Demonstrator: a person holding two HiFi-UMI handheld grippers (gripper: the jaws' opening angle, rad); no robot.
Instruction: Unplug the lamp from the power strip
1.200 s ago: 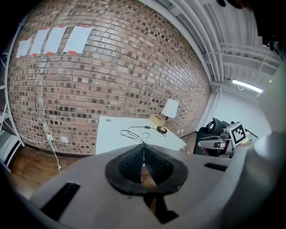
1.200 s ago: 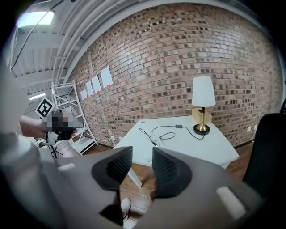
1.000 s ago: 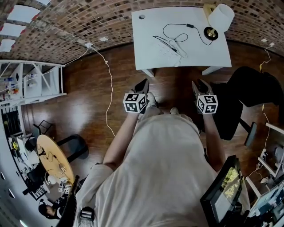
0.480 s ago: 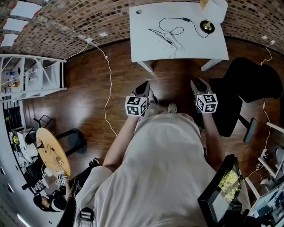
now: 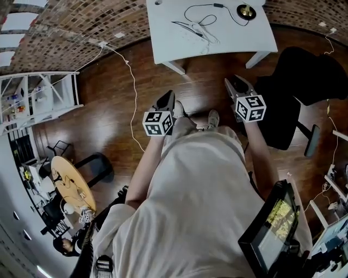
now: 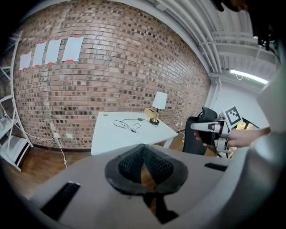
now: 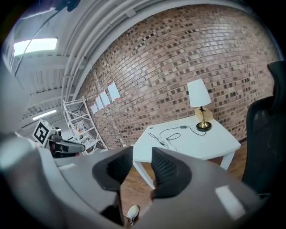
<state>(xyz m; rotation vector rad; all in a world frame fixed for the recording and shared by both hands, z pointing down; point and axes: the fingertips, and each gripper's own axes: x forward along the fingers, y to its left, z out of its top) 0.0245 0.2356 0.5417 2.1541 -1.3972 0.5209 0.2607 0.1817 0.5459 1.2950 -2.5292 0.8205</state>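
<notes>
The white table (image 5: pixel 239 38) stands far ahead at the top of the head view. On it lie a black cord (image 5: pixel 204 13), a white power strip (image 5: pixel 193 28) and the lamp's brass base (image 5: pixel 246 10). The whole lamp (image 7: pixel 199 96) with its white shade shows in the right gripper view, and the lamp (image 6: pixel 159 102) shows small in the left gripper view. My left gripper (image 5: pixel 167 95) hovers over the wooden floor with its jaws shut and empty (image 6: pixel 143 150). My right gripper (image 5: pixel 232 81) is level with it, jaws open with nothing between them (image 7: pixel 142 154). Both are well short of the table.
A black office chair (image 5: pixel 304 81) stands right of my right gripper, beside the table. A thin white cable (image 5: pixel 133 92) runs across the floor from the brick wall. White shelving (image 5: pixel 38 98) is at the left, a round wooden table (image 5: pixel 73 184) lower left, a screen (image 5: pixel 272 228) lower right.
In the head view the table has slid to the top edge and the lamp shade has left the picture. Both grippers stay in front of the body, the right one slightly higher.
</notes>
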